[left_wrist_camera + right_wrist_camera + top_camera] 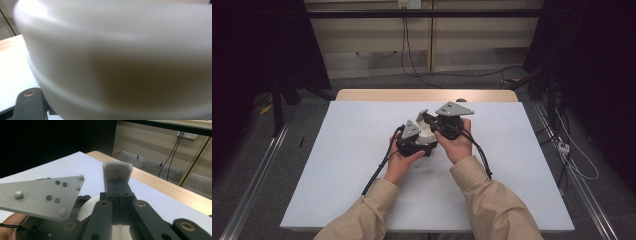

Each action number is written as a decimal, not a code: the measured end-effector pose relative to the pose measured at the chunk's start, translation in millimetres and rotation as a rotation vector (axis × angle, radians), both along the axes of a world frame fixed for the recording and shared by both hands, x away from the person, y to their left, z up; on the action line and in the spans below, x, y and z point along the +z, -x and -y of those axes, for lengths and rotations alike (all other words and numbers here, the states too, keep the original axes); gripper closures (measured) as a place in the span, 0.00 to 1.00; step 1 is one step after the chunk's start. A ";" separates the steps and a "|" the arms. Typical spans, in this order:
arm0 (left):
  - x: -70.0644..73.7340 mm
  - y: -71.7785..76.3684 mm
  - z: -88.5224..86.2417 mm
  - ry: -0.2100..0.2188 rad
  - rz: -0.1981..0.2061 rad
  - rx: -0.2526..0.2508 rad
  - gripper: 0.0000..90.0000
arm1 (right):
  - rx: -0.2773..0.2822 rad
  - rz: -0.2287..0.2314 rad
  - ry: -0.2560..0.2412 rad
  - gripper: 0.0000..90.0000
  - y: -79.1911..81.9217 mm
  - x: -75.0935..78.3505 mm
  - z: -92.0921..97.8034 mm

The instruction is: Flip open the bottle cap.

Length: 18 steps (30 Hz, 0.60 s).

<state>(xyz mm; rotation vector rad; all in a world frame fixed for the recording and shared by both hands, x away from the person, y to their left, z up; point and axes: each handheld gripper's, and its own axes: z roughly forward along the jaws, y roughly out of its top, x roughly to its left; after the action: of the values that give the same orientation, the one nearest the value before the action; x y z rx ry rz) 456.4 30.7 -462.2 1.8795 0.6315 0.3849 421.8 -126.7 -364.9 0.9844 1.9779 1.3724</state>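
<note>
Bowl being held between two hand-held grippers

Bowl [428,134], white and smooth-walled, is sitting low over the middle of the white surface [337,165], wedged between the two tools. On the left, the left hand-held gripper [418,141] is pressing in close against it; in the left gripper view the blurred white wall [125,62] is crowding the lens, so I cannot tell how wide those jaws are standing or whether they are actually gripping the rim. Moving right, the right hand-held gripper [117,173] is pointing up and away over the bowl, its jaws closed flat together with nothing between them. The grey plate [42,195] of the left tool is lying just beside it.

Judging from this, the bowl is probably being steadied or passed across. Doing it well likely means keeping the left side level, opening the right jaws before approaching the rim, and avoiding a clash between the tools.
</note>
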 end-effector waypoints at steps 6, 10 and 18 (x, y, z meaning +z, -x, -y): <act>0.2 -0.2 -0.3 -0.006 0.005 0.001 0.21 | -0.004 -0.001 -0.001 1.00 -2.7 -0.6 -1.4; 0.1 -0.2 -0.1 -0.005 0.004 0.001 0.21 | -0.006 0.002 0.003 1.00 -4.2 0.1 -2.7; 0.1 -0.3 0.0 -0.006 0.003 0.000 0.21 | -0.012 0.003 0.002 1.00 -7.7 0.0 -4.0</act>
<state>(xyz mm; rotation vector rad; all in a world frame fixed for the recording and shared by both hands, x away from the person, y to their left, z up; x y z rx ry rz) 456.7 30.8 -462.1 1.8844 0.6294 0.3898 429.5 -122.7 -364.9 0.9912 1.9678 1.3642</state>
